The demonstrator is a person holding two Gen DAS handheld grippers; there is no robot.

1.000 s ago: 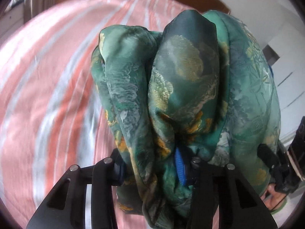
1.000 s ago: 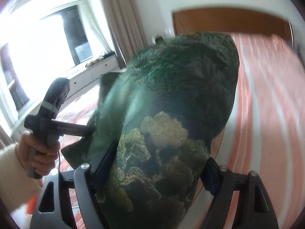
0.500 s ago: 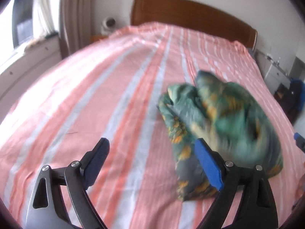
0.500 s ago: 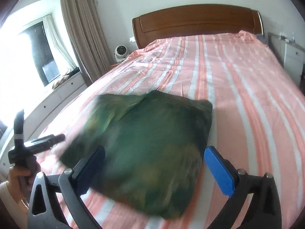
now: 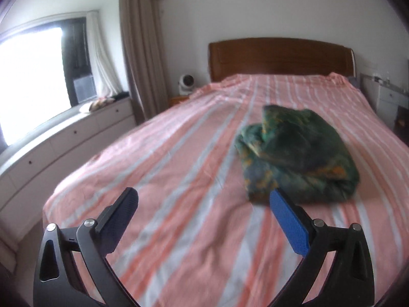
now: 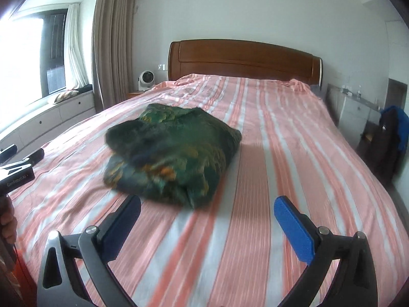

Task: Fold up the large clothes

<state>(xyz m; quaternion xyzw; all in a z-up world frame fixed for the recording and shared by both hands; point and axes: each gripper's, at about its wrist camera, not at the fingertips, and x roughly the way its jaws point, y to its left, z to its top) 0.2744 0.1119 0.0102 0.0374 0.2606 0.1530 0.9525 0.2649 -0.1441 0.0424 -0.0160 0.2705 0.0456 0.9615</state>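
Garment (image 6: 173, 153): green print, lying bundled mid-bed (image 6: 281, 153), untouched. Left gripper (image 5: 204, 209): jaws apart, empty. Right gripper (image 6: 207, 215): jaws apart, empty, just short of bundle. Step judged: fold done, or bundle awaiting spreading; an edge to be gripped next

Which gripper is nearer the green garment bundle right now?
Left, though only narrowly. The open left gripper has its blue pad almost at the green garment bundle's near corner. The open right gripper sits slightly back from the bundle's near edge.
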